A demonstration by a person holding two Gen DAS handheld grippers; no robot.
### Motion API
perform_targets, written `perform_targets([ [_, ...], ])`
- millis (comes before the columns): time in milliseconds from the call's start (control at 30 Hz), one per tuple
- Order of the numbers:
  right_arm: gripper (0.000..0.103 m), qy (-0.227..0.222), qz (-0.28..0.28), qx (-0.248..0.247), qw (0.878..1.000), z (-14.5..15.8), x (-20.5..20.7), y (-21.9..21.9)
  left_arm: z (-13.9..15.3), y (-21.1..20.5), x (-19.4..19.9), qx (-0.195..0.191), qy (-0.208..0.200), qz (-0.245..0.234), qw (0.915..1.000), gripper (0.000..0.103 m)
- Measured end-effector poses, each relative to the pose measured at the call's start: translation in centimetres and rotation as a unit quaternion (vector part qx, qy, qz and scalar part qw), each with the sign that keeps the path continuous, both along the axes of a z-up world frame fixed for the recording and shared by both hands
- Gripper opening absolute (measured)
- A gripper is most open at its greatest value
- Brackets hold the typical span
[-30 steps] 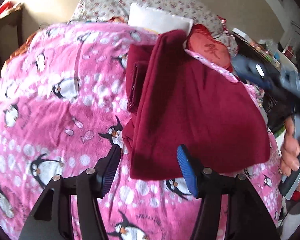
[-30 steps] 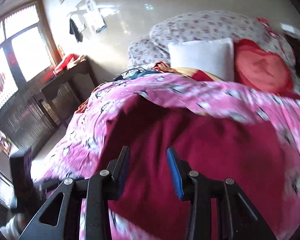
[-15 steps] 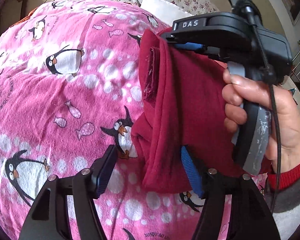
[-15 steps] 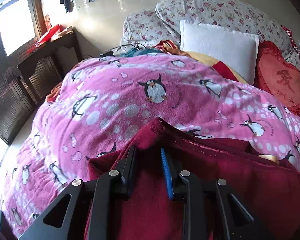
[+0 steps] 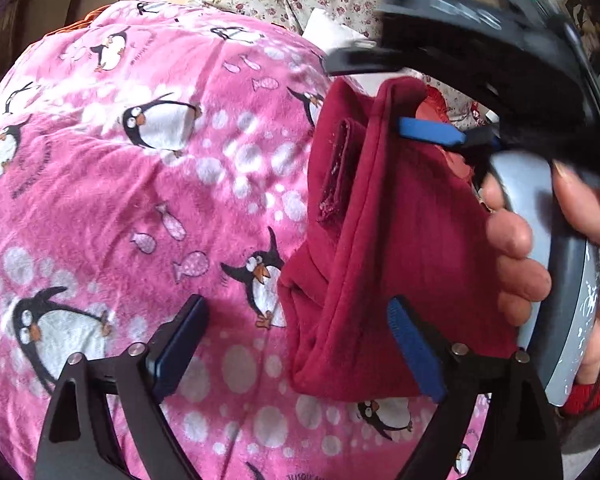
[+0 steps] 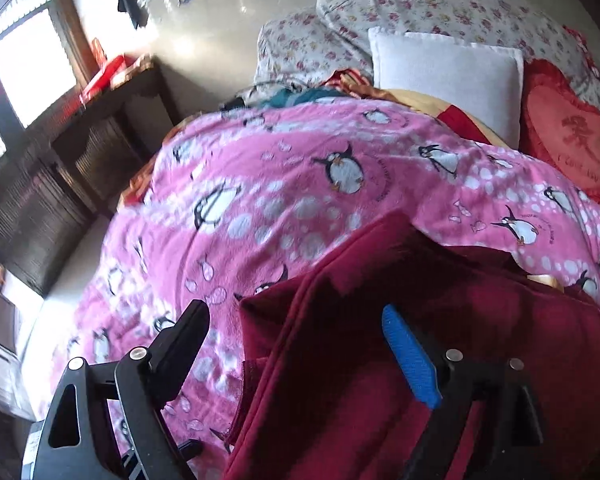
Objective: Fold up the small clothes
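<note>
The left gripper [image 5: 296, 344] has black arms with shiny screws and blue pads [image 5: 414, 354], and the person's sleeve [image 5: 592, 394] is red.

Folded maroon garment [image 5: 384, 240], penguin blanket [image 5: 140, 184], hand [image 5: 540, 264]

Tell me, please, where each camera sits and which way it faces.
Left wrist: on the left claw, tilted down at the dark red garment on the pink penguin blanket; its open fingers show, plus the right hand holding the right claw.
Right wrist: on the right claw, facing up the bed toward the white pillow and the window; only its open fingers show.
Shared: the garment, blanket and floral pillows.
</note>
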State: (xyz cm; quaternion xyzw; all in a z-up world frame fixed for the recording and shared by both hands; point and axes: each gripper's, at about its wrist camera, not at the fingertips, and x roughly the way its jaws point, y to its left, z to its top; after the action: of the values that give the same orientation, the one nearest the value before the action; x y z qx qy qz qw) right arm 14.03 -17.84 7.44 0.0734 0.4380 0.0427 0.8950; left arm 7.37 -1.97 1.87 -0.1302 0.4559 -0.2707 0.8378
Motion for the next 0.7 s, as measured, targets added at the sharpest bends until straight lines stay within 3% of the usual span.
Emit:
perform_targets([
  [167,0.092,0.031,0.011,-0.064,0.997,-2.1,1.9,2.4,-0.3,-0.7,0.1,-0.007,-0.004,-0.01,0.9999,0.101],
  [200,0.085,0.029,0.011,-0.08,0.996,-2.3,1.9,2.5,-0.2,-1.4,-0.3,-0.008,-0.006,-0.013,0.9999,0.101],
  [233,0.069,0.025,0.01,-0.095,0.995,-2.5,1.8,2.5,-0.1,-1.7,-0.1,-0.01,-0.007,-0.018,0.9998,0.101],
  [267,0.062,0.022,0.007,-0.117,0.993,-2.7,1.6,2.4,-0.1,-1.9,-0.2,-0.014,-0.009,-0.028,0.9995,0.1],
  [300,0.053,0.014,0.01,-0.118,0.993,-2.6,1.4,2.1,-0.1,-2.3,-0.4,-0.017,-0.009,-0.039,0.999,0.084],
  [333,0.036,0.009,0.011,-0.109,0.994,-2.3,1.2,1.7,0.0,-2.7,-0.4,-0.02,-0.009,-0.051,0.9985,0.069],
  [367,0.028,0.003,0.013,-0.096,0.995,-1.7,0.6,1.1,-0.1,-3.1,-0.4,-0.027,0.003,-0.072,0.997,0.047],
  [400,0.021,-0.003,0.018,-0.085,0.996,-1.1,0.2,0.7,-0.1,-3.3,-0.6,-0.029,0.007,-0.075,0.9968,0.044],
  [500,0.018,-0.023,0.024,-0.079,0.996,0.8,-1.5,-0.1,1.0,-3.5,-1.8,-0.036,-0.004,-0.082,0.996,0.032],
  [700,0.016,-0.056,0.022,-0.089,0.994,4.9,-5.5,-3.6,5.5,-5.7,-6.2,-0.041,-0.049,-0.116,0.9912,0.03],
])
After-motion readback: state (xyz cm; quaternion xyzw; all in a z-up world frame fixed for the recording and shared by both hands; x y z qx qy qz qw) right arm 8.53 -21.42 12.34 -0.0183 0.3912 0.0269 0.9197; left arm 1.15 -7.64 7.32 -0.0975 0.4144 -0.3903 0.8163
